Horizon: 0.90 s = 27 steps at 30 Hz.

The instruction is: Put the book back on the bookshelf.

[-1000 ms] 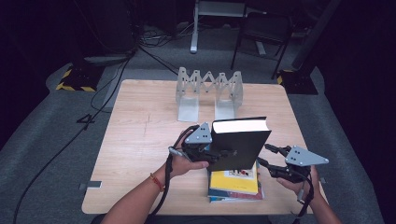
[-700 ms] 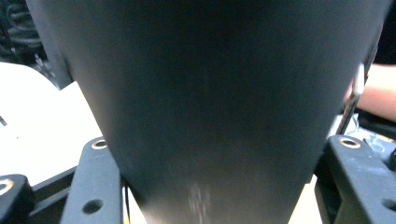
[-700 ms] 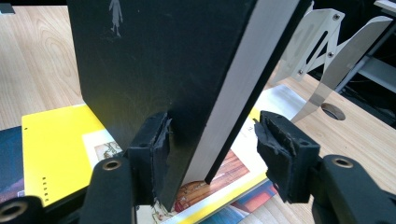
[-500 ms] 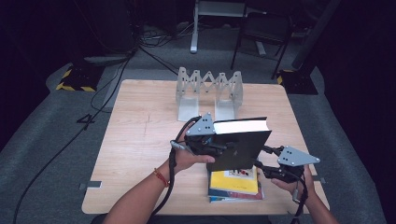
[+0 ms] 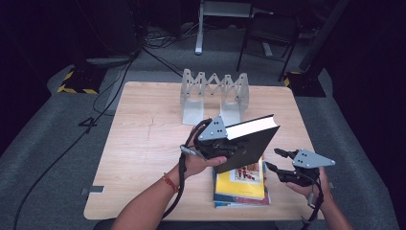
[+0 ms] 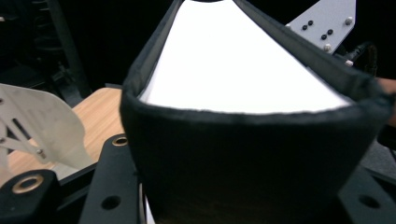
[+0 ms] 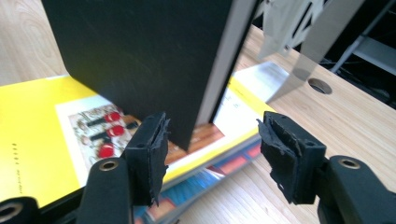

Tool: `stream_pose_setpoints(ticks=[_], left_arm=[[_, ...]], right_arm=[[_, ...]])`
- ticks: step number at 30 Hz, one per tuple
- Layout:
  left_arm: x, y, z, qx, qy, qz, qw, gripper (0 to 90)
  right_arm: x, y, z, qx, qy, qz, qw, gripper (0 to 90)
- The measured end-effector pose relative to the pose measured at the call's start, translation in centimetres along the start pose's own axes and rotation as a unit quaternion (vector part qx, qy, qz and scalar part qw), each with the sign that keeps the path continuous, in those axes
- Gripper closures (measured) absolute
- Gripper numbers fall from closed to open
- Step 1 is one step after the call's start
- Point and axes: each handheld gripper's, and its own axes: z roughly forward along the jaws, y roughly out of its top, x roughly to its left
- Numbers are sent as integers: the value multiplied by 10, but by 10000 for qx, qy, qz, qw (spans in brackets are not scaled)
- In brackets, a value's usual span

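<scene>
Left gripper (image 5: 229, 149) clamps the black book (image 5: 249, 143), its jaws having just closed further on it, tilted above the yellow book (image 5: 242, 184) at the table's (image 5: 143, 143) near edge. Its own view shows white pages (image 6: 233, 60); the right gripper view shows the dark cover (image 7: 140, 60) instead. Right gripper (image 5: 278, 159) hangs open beside it, grasping nothing. One folding rack (image 5: 214, 93) stands behind; the stack's book count I cannot tell
</scene>
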Motion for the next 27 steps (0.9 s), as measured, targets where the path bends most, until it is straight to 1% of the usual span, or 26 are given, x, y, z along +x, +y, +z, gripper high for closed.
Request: stream_pose_setpoints(ticks=[4, 5, 6, 8, 11, 15, 17, 19, 21, 25, 27], left_arm=[[3, 0, -5, 18, 173, -7, 9998, 521], [3, 0, -5, 18, 173, -7, 9998, 522], [4, 0, -7, 22, 225, 9, 9997, 522], [6, 0, -12, -6, 330, 6, 9995, 522], [9, 0, -19, 44, 501, 39, 9987, 523], [15, 0, -31, 104, 827, 8, 9965, 524], [20, -1, -38, 137, 983, -41, 9951, 524], [27, -4, -46, 146, 1168, -125, 9930, 524], [32, -5, -52, 141, 1294, -177, 9913, 524], [44, -9, -65, 188, 1673, -277, 9853, 524], [51, -13, -72, 174, 1872, -363, 9815, 524]], right_arm=[[-9, -6, -1, 90, -131, 102, 9998, 414], [-9, -6, -1, 90, -131, 102, 9998, 414], [-12, -9, -2, 123, -193, 178, 9996, 412], [-14, -10, -2, 115, -197, 204, 9995, 411], [-15, -12, 1, 243, -227, 213, 9992, 396], [-17, -15, 2, 324, -345, 176, 9987, 388], [-19, -16, 2, 317, -370, 228, 9985, 385], [-21, -18, 2, 321, -403, 258, 9983, 380], [-23, -19, 2, 321, -428, 320, 9981, 378], [-25, -21, 2, 370, -480, 326, 9976, 368], [-26, -22, 3, 380, -488, 351, 9975, 364]])
